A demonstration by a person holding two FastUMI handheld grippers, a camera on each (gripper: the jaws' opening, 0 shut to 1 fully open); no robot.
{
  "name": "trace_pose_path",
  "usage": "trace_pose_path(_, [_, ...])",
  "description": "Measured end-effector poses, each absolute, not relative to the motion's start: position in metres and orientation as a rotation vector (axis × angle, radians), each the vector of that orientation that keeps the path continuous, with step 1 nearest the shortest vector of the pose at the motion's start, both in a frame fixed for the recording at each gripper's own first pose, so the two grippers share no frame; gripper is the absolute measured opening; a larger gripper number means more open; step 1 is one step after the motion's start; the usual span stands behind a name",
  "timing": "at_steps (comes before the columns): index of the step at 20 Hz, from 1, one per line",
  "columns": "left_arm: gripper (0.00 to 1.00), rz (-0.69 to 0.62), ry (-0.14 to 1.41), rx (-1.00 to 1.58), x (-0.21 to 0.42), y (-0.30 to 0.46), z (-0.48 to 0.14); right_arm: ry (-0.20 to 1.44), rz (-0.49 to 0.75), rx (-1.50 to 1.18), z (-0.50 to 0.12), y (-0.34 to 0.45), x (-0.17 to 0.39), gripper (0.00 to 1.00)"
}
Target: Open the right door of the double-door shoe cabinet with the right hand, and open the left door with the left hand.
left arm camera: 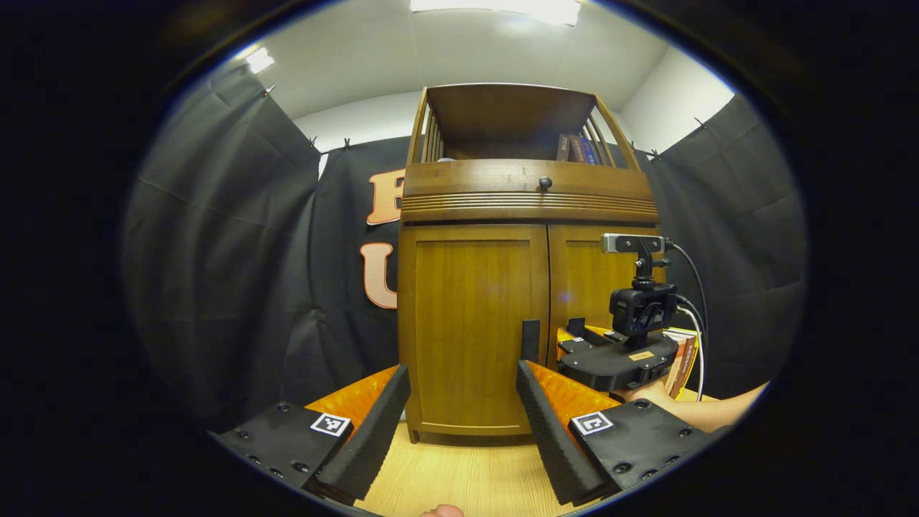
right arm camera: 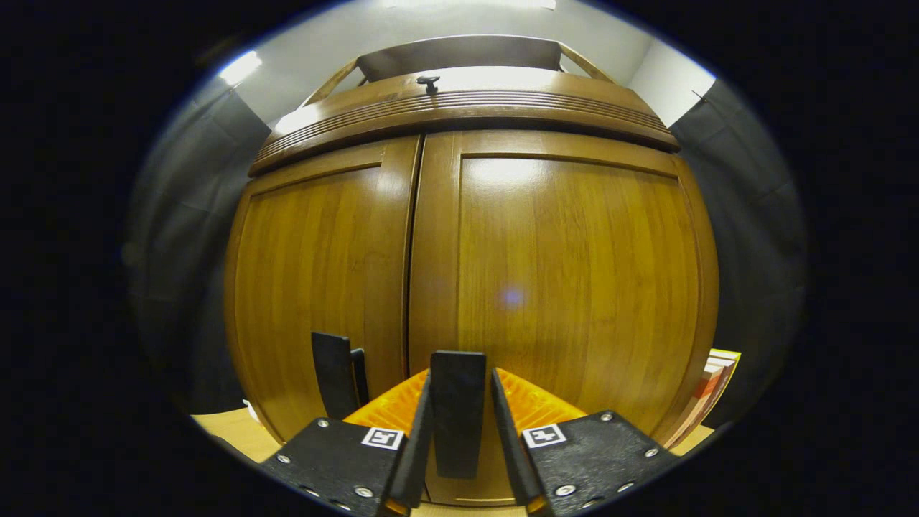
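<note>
The wooden shoe cabinet (left arm camera: 528,205) stands on the table with both doors closed. In the left gripper view its left door (left arm camera: 470,323) faces me, with a dark upright handle (left arm camera: 530,339) at its inner edge. My left gripper (left arm camera: 459,431) is open, a short way in front of that door and holding nothing. In the right gripper view the right door (right arm camera: 574,273) is very close. Its dark handle (right arm camera: 458,413) sits between the fingers of my right gripper (right arm camera: 459,438), which is shut on it. The left door's handle (right arm camera: 332,384) stands just beside. The right gripper (left arm camera: 580,332) also shows at the right door.
A drawer with a small round knob (left arm camera: 545,183) runs above the doors, under an open shelf with books (left arm camera: 578,148). More books (left arm camera: 682,359) lean by the cabinet's right side. A forearm (left arm camera: 711,411) holds the right gripper. The light wooden tabletop (left arm camera: 459,474) lies below.
</note>
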State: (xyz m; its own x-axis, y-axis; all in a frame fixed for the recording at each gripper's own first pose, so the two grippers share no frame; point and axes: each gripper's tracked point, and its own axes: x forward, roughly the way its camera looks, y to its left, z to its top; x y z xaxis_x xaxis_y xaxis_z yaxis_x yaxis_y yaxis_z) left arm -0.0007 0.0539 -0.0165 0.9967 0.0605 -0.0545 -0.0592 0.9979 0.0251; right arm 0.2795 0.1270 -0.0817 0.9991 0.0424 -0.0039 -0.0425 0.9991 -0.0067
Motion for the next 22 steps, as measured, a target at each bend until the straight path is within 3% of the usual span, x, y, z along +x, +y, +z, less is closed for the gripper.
trace_pose_path(1, [0.96,0.064,0.061,0.025,0.000,0.057,-0.018,-0.009,0.036,0.013,-0.079,0.124,0.279,0.35])
trace_pose_path(4, [0.95,0.068,0.054,0.014,0.001,0.060,-0.018,0.006,0.047,0.031,-0.080,0.128,0.280,0.33])
trace_pose_path(8, [0.96,0.068,0.035,0.011,-0.002,0.057,-0.015,0.063,0.062,0.005,-0.085,0.127,0.280,0.18])
trace_pose_path(22, [0.97,0.057,0.033,0.020,-0.009,0.051,-0.014,0.091,0.156,-0.006,-0.079,0.123,0.222,0.17])
